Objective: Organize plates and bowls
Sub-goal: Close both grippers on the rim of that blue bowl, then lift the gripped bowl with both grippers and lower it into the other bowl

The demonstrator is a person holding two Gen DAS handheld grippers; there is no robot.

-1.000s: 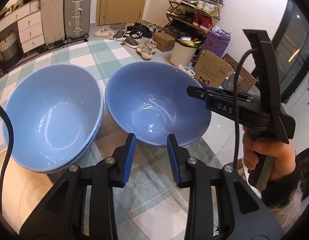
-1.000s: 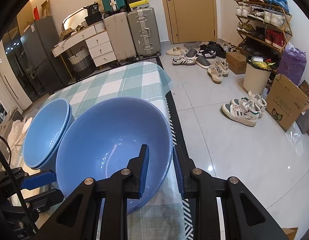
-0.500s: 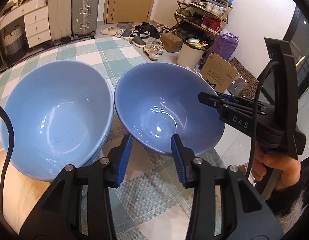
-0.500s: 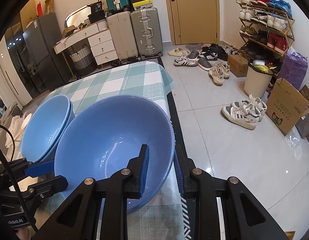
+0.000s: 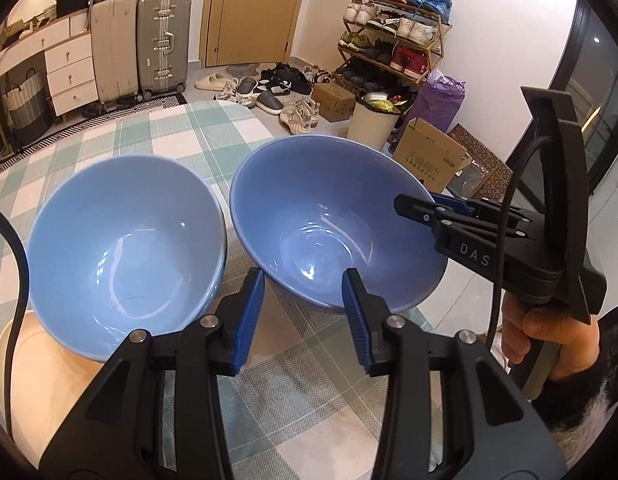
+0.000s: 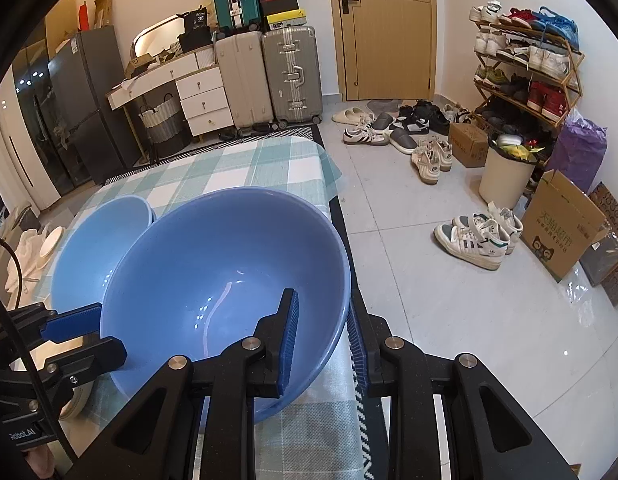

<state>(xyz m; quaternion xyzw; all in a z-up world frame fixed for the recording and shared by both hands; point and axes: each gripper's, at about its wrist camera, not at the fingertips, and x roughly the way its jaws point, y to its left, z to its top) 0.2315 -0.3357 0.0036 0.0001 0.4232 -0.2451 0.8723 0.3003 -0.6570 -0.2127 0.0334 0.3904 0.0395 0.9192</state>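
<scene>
My right gripper (image 6: 323, 336) is shut on the right rim of a blue bowl (image 6: 229, 272), one pad inside and one outside. The left wrist view shows that bowl (image 5: 333, 224) tilted toward the camera just above the checked tablecloth (image 5: 189, 148), with the right gripper (image 5: 413, 204) clamped on its rim. A second blue bowl (image 5: 125, 248) stands to its left, seemingly nested in another (image 6: 97, 252). My left gripper (image 5: 303, 320) stands open in front of the gap between the bowls, with nothing between its pads. It also shows at lower left (image 6: 81, 340).
A cream plate (image 5: 49, 380) lies under the left bowl's near side. The table edge (image 6: 341, 208) runs close along the held bowl's right, with tiled floor, shoes (image 6: 473, 240) and a cardboard box (image 6: 561, 228) beyond. A small white plate (image 6: 49, 240) rests far left.
The left gripper's jaws have spread a little. In the left wrist view both bowls now sit slightly farther off. The right gripper keeps its hold on the rim.
</scene>
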